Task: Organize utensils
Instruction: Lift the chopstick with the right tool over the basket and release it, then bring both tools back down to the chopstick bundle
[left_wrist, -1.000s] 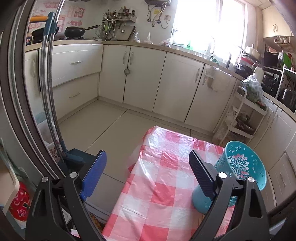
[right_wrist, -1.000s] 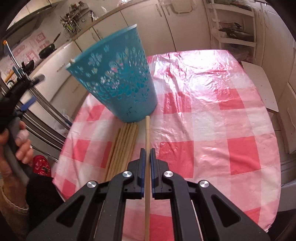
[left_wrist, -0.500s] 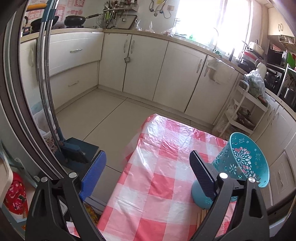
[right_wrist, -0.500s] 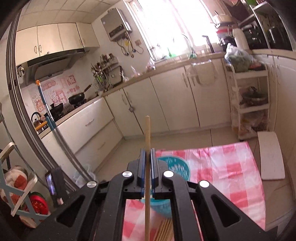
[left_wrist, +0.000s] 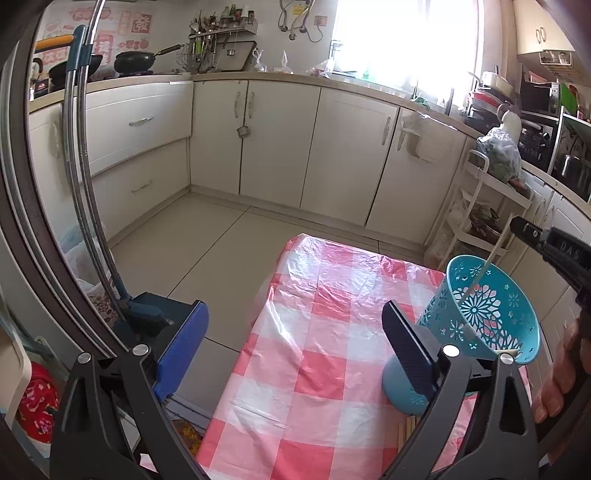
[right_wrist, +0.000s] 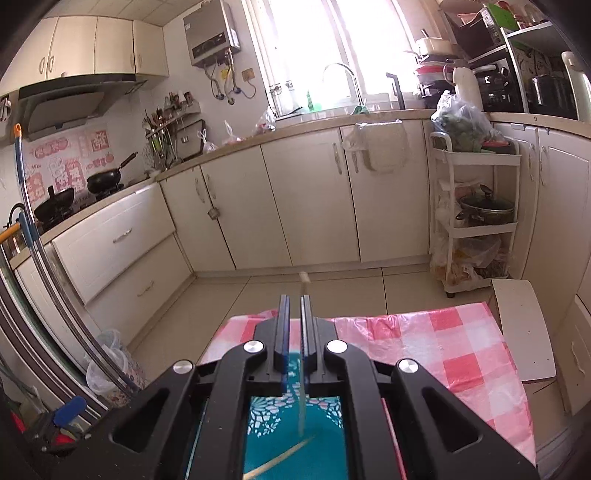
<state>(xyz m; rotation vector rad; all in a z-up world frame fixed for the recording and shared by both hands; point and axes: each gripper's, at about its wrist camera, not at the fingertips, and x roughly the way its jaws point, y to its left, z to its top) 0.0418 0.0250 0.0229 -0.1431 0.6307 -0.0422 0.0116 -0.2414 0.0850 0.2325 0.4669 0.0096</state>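
The right tongs (right_wrist: 294, 314) are closed on a single wooden chopstick (right_wrist: 303, 387), held above the teal basket (left_wrist: 491, 317); the stick's lower end reaches down inside it. The basket leans tilted at the right side of the worktop (left_wrist: 325, 332), which wears a pink checked cloth. The left tongs (left_wrist: 295, 347) stand wide open over the cloth, holding nothing. More chopsticks (left_wrist: 406, 430) lie on the near cloth beside the basket's base
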